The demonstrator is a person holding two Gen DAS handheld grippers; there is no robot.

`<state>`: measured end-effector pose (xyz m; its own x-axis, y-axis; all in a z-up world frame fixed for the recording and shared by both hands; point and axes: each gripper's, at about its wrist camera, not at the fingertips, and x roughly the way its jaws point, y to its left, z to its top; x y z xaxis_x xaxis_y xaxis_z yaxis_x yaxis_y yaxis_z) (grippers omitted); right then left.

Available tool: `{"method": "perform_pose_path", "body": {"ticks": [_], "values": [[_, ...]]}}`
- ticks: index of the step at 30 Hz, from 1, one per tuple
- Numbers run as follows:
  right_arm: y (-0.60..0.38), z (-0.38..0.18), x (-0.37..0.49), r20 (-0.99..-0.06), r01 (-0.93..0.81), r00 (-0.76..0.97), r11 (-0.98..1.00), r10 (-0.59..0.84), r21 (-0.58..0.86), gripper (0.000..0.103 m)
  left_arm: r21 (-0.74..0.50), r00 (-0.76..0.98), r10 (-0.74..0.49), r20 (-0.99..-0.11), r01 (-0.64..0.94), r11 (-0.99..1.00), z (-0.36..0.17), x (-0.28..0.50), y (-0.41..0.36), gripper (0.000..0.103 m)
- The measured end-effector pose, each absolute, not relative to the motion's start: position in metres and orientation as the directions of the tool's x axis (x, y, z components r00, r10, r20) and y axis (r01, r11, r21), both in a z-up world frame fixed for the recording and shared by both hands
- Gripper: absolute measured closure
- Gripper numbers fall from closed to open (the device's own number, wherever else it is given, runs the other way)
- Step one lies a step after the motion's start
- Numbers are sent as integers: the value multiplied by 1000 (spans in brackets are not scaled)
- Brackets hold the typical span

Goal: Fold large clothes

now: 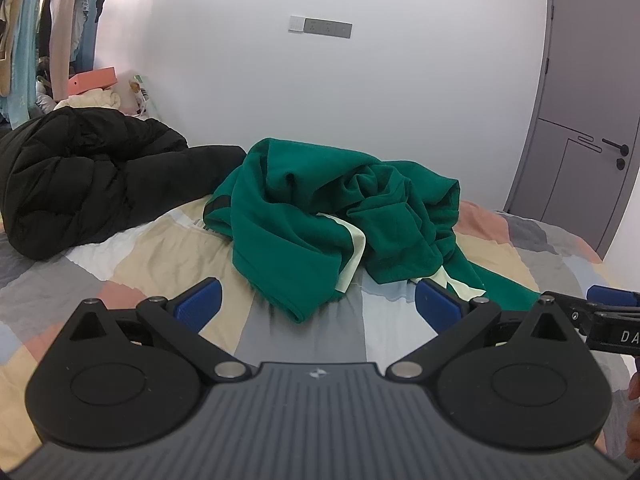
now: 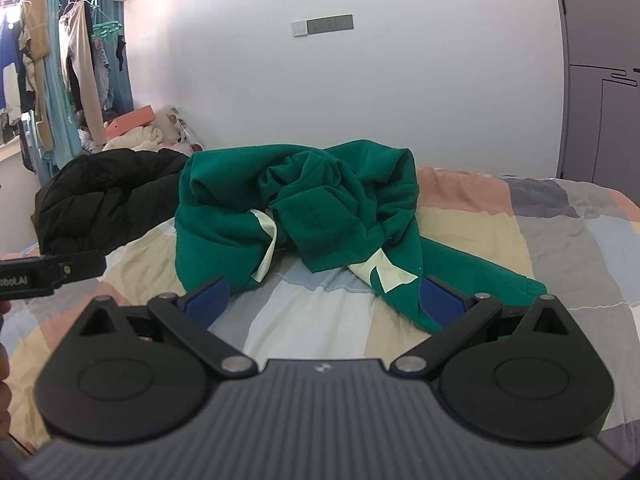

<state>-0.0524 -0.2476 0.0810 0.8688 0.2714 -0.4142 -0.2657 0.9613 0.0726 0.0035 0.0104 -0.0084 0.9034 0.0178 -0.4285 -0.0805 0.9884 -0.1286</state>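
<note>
A crumpled green garment (image 1: 320, 216) with pale cream patches lies in a heap on the patchwork bed cover (image 1: 160, 264). It also shows in the right wrist view (image 2: 304, 208), one part trailing toward the right. My left gripper (image 1: 318, 304) is open and empty, just short of the garment's near edge. My right gripper (image 2: 324, 300) is open and empty, its right finger beside the trailing green part. Each gripper shows at the edge of the other's view.
A black puffer coat (image 1: 88, 184) lies bunched at the left of the bed, also in the right wrist view (image 2: 104, 200). Hanging clothes (image 2: 60, 80) fill the far left. A grey door (image 1: 588, 120) stands at the right. A white wall runs behind.
</note>
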Motion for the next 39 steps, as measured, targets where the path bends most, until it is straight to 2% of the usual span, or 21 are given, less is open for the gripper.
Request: {"method": "perform_pose_path", "body": {"ticks": [39], "values": [[-251, 74, -47, -399, -270, 871, 958, 287, 102, 0, -126, 905, -13, -426, -45, 991, -17, 15, 10, 0]]}}
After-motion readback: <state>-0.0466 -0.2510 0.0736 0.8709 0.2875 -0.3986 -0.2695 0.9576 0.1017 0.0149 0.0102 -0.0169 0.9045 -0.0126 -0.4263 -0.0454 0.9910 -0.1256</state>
